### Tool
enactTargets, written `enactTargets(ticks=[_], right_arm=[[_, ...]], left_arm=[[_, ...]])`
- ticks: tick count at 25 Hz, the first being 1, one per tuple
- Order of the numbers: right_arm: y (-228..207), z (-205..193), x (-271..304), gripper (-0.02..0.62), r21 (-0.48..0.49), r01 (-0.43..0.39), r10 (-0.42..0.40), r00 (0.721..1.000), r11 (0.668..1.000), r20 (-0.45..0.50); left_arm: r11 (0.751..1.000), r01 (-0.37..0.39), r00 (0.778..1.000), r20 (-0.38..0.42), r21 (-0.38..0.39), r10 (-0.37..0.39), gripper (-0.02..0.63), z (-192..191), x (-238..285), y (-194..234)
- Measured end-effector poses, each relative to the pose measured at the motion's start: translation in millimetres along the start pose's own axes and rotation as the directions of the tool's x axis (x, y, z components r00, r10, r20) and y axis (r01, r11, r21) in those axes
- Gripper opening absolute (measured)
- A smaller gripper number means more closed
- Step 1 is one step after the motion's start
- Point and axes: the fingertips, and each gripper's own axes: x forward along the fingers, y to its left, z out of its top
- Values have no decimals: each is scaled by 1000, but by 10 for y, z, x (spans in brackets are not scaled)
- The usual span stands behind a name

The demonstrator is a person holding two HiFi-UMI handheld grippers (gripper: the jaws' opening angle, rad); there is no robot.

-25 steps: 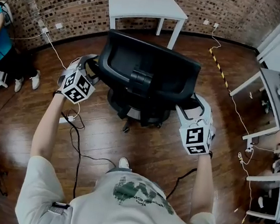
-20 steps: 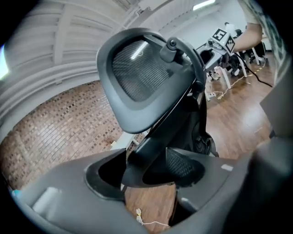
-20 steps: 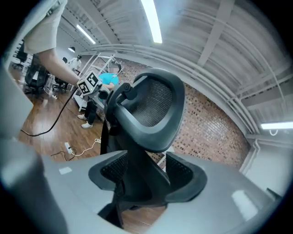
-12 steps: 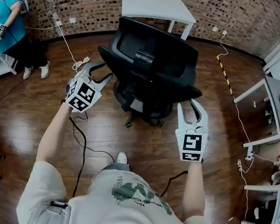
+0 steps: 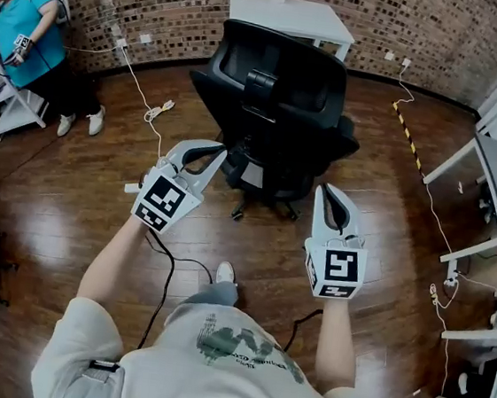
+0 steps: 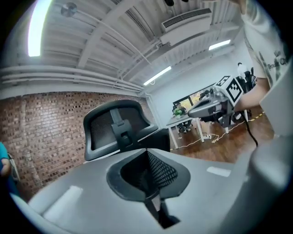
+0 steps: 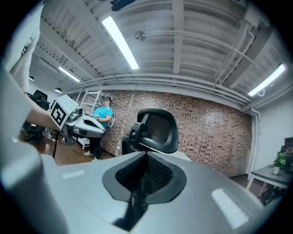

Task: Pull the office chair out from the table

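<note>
We pulled left gripper [image 5: 221, 154] & right gripper [image 5: 329, 191] off the office chair [image 5: 279, 90], jaws just closing to shut, both empty; chair looked out from table [image 5: 292, 16], prob done

A dark, glossy wooden floor [image 5: 60, 208] carries everything. The office chair [image 5: 279, 86] stands on it just above centre, apart from the white table [image 5: 292, 16] at 12 o'clock. At 10 o'clock a white cable [image 5: 141, 88] runs to a power strip [image 5: 161, 109]. A black cable [image 5: 166, 269] loops at 7 o'clock beside a white shoe [image 5: 224, 273]. Yellow-black tape [image 5: 408, 132] lies at 2 o'clock, with a white desk [image 5: 488, 172] at 3 o'clock.
</note>
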Motion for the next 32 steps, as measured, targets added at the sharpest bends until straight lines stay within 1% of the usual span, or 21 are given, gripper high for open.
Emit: enactTargets(ticks=[5, 6, 9, 11, 14, 19, 25, 32], right_arm=[[175, 133, -327, 0, 96, -26, 20, 998, 995, 58], [205, 161, -390, 0, 113, -32, 24, 997, 993, 69], [308, 222, -520, 0, 147, -55, 42, 995, 988, 93], [381, 224, -571, 0, 163, -72, 57, 994, 984, 98], [452, 223, -631, 0, 169, -85, 70, 993, 982, 95], [527, 204, -685, 0, 181, -100, 87, 993, 978, 79], [607, 268, -688, 0, 175, -120, 104, 990, 977, 99], [625, 275, -698, 0, 177, -133, 118, 988, 975, 96]], left_arm=[[996, -1, 997, 72, -89, 7, 17, 377, -185, -535], [993, 2, 996, 85, -119, 8, 17, 446, -216, -625], [969, 32, 992, 123, -245, -2, 16, 621, -287, -846], [958, 37, 992, 129, -285, 1, 15, 674, -329, -950], [950, 36, 992, 123, -310, 2, 16, 722, -398, -1074], [927, 68, 991, 134, -369, -19, 15, 788, -460, -1240], [923, 74, 990, 136, -378, -24, 15, 800, -451, -1340], [924, 84, 990, 138, -374, -34, 16, 841, -447, -1369]])
